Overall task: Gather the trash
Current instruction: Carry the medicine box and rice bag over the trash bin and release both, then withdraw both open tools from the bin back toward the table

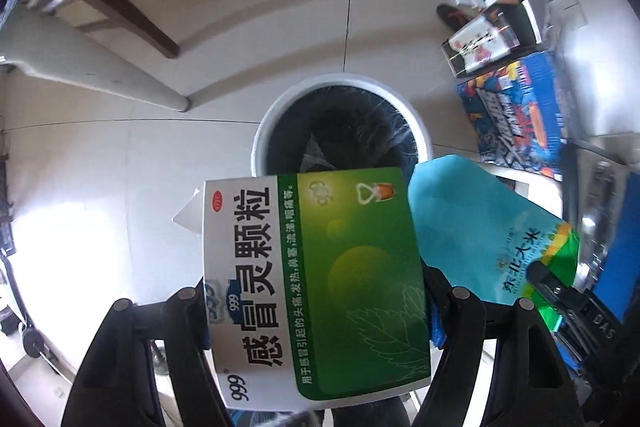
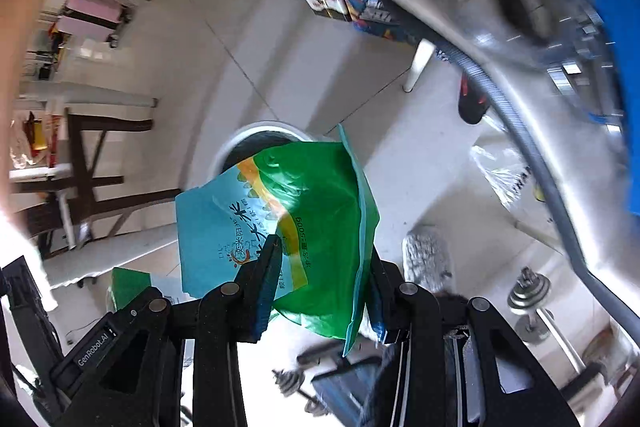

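My left gripper is shut on a green and white medicine box and holds it above the floor, just in front of a white round trash bin with a black liner. My right gripper is shut on a blue and green rice bag, which also shows in the left wrist view to the right of the box. In the right wrist view the bin lies beyond the bag, partly hidden by it.
Dark wooden chair legs and a white table leg stand at the left. Colourful boxes lie on the floor right of the bin. A silver case, a black shoe and dumbbells are at the right.
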Demonstrator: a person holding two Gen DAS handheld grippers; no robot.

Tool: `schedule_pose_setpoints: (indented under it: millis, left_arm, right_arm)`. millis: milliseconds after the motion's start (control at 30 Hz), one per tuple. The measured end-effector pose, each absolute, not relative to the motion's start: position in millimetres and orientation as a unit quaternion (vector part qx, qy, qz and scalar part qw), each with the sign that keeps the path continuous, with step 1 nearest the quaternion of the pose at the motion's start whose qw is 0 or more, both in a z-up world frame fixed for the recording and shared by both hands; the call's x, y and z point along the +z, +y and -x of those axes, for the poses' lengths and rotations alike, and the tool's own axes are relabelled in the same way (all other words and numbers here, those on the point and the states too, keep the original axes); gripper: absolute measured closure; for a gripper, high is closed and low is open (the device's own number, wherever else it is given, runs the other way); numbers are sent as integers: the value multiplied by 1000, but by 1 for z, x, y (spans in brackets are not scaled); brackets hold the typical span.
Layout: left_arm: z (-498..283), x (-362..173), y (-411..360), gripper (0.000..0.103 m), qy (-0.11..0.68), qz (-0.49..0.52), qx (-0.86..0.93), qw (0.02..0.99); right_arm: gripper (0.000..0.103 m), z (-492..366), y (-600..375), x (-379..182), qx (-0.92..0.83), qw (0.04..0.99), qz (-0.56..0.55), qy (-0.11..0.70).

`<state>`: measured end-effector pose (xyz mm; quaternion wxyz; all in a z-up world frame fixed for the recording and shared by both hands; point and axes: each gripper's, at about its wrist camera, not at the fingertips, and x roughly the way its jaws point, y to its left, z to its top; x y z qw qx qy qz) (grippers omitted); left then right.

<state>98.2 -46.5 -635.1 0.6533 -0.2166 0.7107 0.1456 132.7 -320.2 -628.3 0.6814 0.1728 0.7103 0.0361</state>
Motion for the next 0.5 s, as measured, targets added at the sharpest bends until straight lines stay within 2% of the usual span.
schedule_pose_setpoints:
  millis: [67,167,200,267,333,500]
  left_arm:
    - [-106,-658,-43,30,714,218,143,649]
    - [-114,-682,-34,13,710,210,143,657]
    - [-113,-683,-32,3,708,209,144,659]
    - [-108,-688,-25,0,704,216,147,660]
    - [-97,-687,-15,0,703,221,156,658]
    - [-67,-680,-5,0,693,205,187,665]
  right_arm:
    - [63,-142,-311,-662,31,680,-165,714]
    - [60,-157,-295,-715,28,677,-142,721]
    - [58,-161,-291,-725,28,677,-140,722]
    - [53,-169,-278,-747,44,664,-145,732]
    - [21,-175,-269,-762,67,651,-151,741]
    - [2,-173,-257,-752,87,663,-128,733]
